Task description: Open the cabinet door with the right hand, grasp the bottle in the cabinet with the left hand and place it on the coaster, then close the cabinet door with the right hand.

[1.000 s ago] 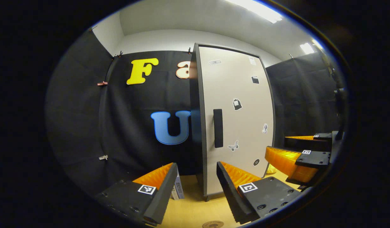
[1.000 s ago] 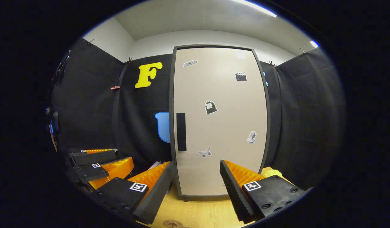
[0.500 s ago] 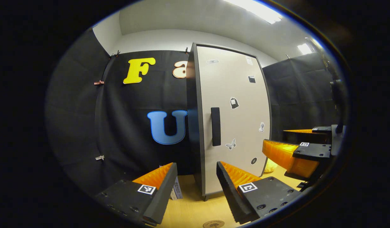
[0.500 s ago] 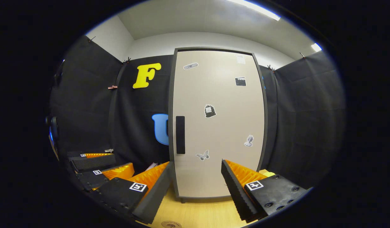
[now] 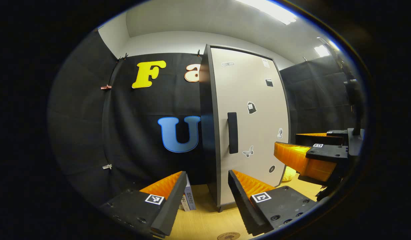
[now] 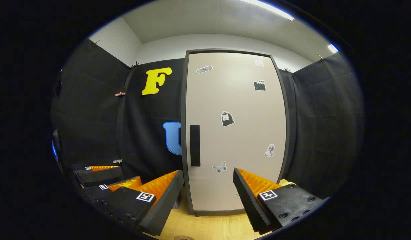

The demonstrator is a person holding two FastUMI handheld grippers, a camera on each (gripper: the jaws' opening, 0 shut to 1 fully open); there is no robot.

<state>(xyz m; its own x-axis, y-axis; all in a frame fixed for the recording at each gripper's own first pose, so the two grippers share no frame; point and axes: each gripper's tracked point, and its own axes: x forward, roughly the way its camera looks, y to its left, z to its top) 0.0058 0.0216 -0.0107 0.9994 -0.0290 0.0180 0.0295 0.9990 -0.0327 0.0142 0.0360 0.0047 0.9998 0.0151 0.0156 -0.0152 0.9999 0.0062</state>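
Nothing of the task looks done yet: the cabinet door stands closed, so the bottle is presumably behind it, out of sight, and the coaster lies bare on the near tabletop. The right gripper has its jaws wide apart, holding nothing, short of the black handle. The left gripper is likewise spread and empty.
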